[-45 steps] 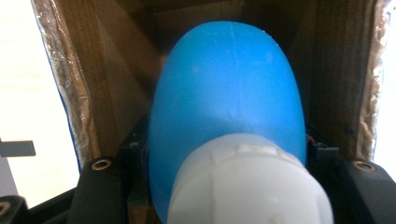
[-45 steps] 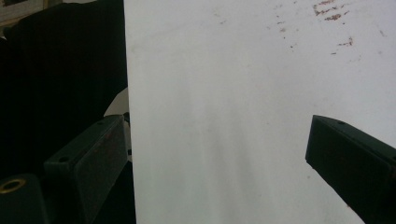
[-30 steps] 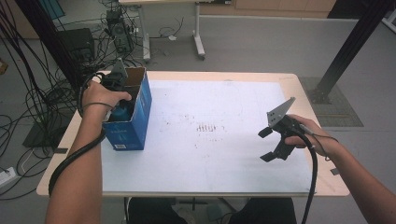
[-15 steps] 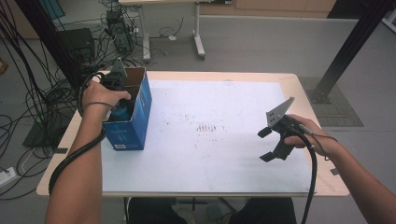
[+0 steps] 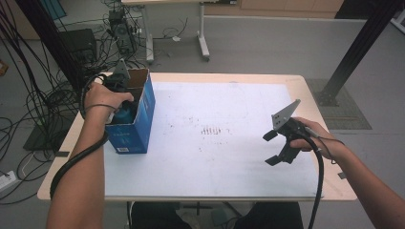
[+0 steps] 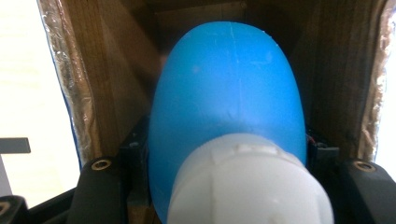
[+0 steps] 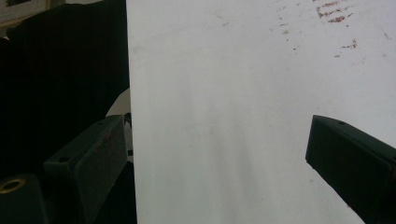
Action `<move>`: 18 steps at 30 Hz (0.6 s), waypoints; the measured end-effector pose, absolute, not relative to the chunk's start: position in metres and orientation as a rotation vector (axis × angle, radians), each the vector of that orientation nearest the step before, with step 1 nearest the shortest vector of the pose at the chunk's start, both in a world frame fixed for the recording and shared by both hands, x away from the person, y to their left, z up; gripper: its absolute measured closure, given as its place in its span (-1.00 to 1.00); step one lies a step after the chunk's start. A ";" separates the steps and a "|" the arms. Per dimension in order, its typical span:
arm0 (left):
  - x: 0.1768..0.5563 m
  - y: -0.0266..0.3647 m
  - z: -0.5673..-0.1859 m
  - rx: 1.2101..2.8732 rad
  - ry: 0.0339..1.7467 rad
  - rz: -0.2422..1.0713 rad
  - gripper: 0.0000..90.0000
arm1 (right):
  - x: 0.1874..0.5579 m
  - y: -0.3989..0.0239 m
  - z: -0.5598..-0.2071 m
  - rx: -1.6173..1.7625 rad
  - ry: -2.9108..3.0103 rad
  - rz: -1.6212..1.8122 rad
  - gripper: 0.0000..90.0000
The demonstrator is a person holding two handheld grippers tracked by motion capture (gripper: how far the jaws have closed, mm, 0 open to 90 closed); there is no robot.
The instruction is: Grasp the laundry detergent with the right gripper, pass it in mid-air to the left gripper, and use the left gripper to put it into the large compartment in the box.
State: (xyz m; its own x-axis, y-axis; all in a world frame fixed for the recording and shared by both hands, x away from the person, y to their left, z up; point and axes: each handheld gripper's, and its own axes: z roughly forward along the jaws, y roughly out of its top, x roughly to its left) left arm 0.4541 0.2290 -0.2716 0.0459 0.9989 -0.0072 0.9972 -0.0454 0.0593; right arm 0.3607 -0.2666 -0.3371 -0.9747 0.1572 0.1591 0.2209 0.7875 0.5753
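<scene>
Left gripper [image 5: 125, 102] is down inside the box [image 5: 138, 125], jaws clamped on the blue bottle [image 6: 229, 107], while the right gripper [image 5: 274, 148] hovers over the mat [image 5: 215, 157], jaws wide.

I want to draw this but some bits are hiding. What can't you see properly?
- Bottom of the blue bottle: left gripper view, its own bulk and white cap block it.
- Left gripper: high view, sunk in the blue box, under the hand.
- Table marks: high view, too small to read.
- Right gripper: right gripper view, jaws cut by the edges.
</scene>
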 end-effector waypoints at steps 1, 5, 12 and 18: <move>0.454 0.229 -0.272 2.236 2.136 0.055 -0.17 | 0.361 -0.267 -0.337 -0.304 -2.872 -0.943 -0.88; 0.454 0.229 -0.272 2.236 2.138 0.052 -0.17 | 0.360 -0.266 -0.337 -0.305 -2.872 -0.944 -0.88; 0.454 0.230 -0.272 2.239 2.137 0.045 -0.17 | 0.360 -0.266 -0.337 -0.302 -2.871 -0.943 -0.88; 0.453 0.231 -0.272 2.240 2.132 0.038 -0.17 | 0.360 -0.266 -0.337 -0.303 -2.871 -0.941 -0.88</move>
